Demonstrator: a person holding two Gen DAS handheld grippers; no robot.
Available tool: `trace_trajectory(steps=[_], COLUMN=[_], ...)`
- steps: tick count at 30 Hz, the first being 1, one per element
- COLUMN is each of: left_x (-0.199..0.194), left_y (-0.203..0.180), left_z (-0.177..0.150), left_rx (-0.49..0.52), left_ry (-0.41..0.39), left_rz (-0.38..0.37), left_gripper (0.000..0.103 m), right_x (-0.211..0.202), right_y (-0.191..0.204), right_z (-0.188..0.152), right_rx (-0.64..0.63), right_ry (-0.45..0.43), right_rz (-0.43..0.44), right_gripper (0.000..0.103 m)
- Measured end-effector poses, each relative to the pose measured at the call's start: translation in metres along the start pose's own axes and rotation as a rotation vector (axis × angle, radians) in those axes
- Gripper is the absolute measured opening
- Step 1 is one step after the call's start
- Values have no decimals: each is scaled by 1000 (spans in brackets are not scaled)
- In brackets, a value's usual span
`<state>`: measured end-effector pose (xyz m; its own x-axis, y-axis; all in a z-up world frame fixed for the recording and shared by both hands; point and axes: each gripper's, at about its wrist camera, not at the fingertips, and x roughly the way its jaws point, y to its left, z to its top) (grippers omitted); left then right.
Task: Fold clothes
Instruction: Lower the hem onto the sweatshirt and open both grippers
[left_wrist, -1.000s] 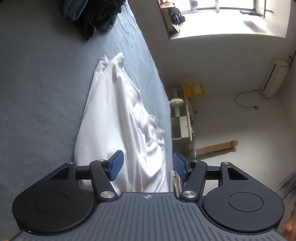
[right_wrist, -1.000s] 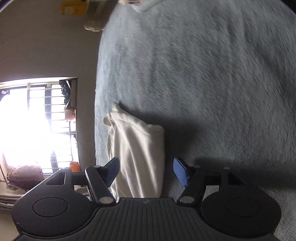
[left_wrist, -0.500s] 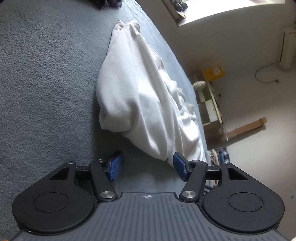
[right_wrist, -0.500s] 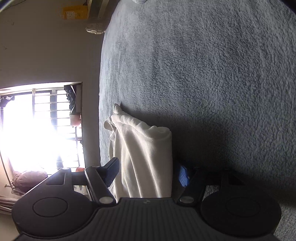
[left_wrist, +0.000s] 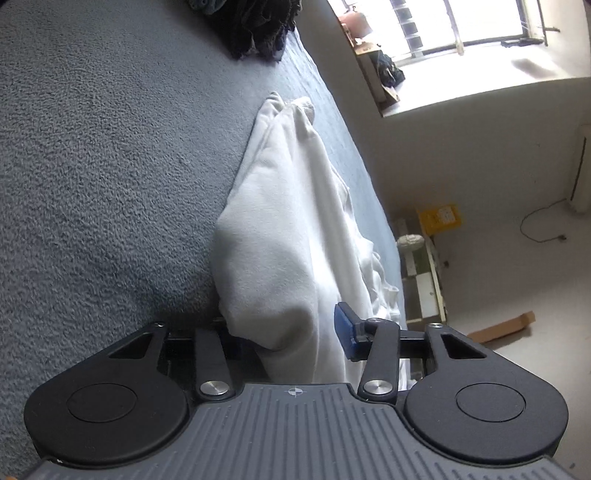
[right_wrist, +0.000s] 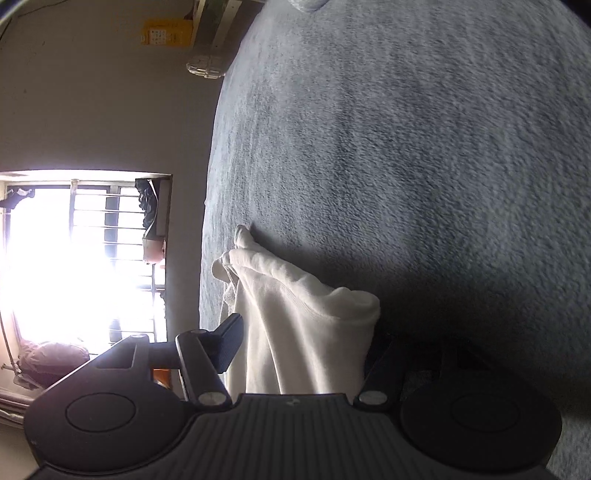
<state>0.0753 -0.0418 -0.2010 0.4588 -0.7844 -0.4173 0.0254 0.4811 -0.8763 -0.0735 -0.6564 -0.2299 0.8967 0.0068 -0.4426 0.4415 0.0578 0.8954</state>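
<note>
Left gripper (left_wrist: 286, 326): jaws wide, straddling the near end of the white garment (left_wrist: 291, 236) at lower centre of the frame; no clamping is visible.

Right gripper (right_wrist: 303, 341): jaws also wide, with a bunched end of the same garment (right_wrist: 306, 332) between them.

The garment lies lengthwise, doubled and rumpled, along the edge of the grey bed cover (left_wrist: 103, 155).

Judged step: taking hold of both ends. Seat each jaw pair over all the layers before closing; the soft cloth will likely slip or shed a layer otherwise. Keep both ends level.

Beyond, a dark clothes pile (left_wrist: 255, 26) at top centre.

Writing: the yellow label (right_wrist: 166, 33) on the far wall carries print too small to read.
</note>
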Motion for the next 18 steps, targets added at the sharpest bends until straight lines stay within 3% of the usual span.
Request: trace_trajectory(steps=[2, 3, 4, 6, 12, 18], left_x=[1, 0, -1, -7, -38, -95], left_y=[-1, -1, -1, -6, -22, -31], left_z=[2, 4, 5, 8, 8, -2], left_rx=[-6, -10, -13, -7, 6, 34], left_ry=[-26, -35, -43, -63, -86, -63], left_rz=[22, 30, 38, 40, 19, -3], left_gripper=[26, 22, 17, 12, 8, 7], right_x=[2, 4, 5, 3, -32, -96], right_y=[3, 6, 9, 17, 51, 38], right_z=[-1, -2, -3, -5, -20, -45], right_rx=[-43, -65, -85, -125, -246, -189], right_ry=[-23, -32, -40, -58, -103, -59], right_rz=[-20, -44, -63, -75, -63, -68], right_gripper=[48, 32, 23, 18, 14, 13])
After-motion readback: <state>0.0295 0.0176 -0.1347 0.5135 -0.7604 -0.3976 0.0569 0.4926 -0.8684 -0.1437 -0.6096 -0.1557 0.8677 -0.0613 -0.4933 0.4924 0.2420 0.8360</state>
